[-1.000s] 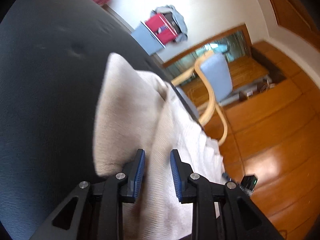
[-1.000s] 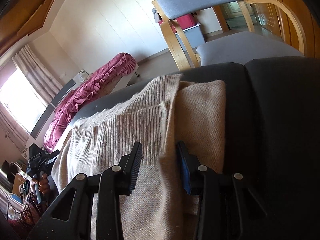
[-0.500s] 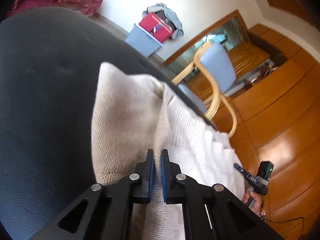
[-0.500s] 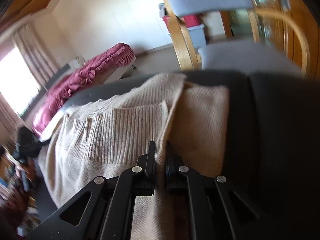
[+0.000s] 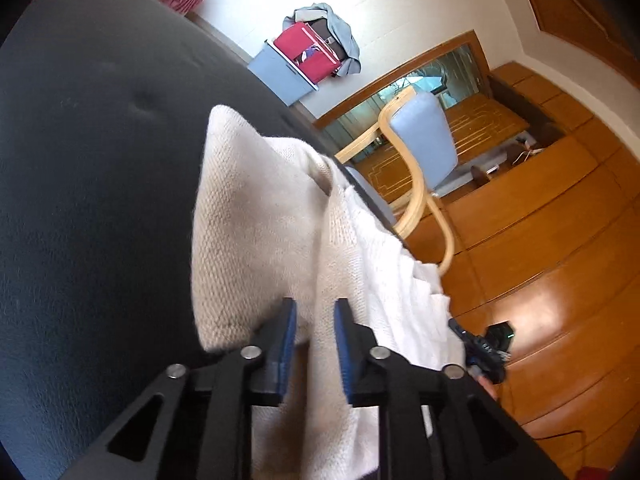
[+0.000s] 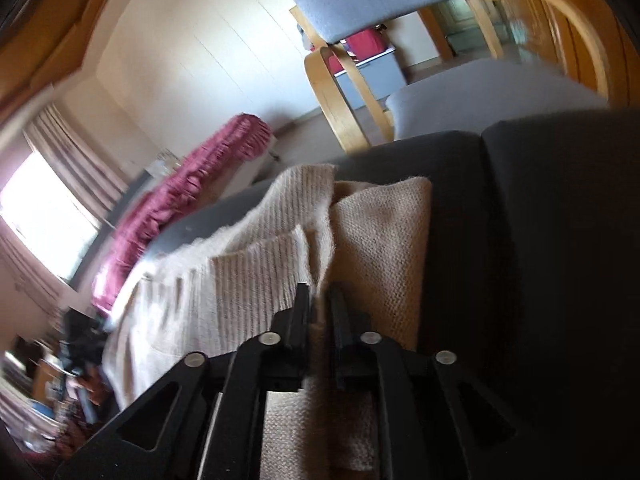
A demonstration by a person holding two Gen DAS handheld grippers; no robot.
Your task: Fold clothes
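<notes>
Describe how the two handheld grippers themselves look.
Both the left gripper and the right gripper are matte black, with angular arms with triangular cut-outs and round silver pivot pins. The left gripper's pads are ribbed blue. No sleeves or cables show on them.

Grey-cushioned wooden chair [image 5: 420,140] (beside sofa [image 5: 88,160])

White walls [image 5: 400,8], glossy wooden floor [image 5: 560,280], possibly a curtained window [image 6: 44,200].
</notes>
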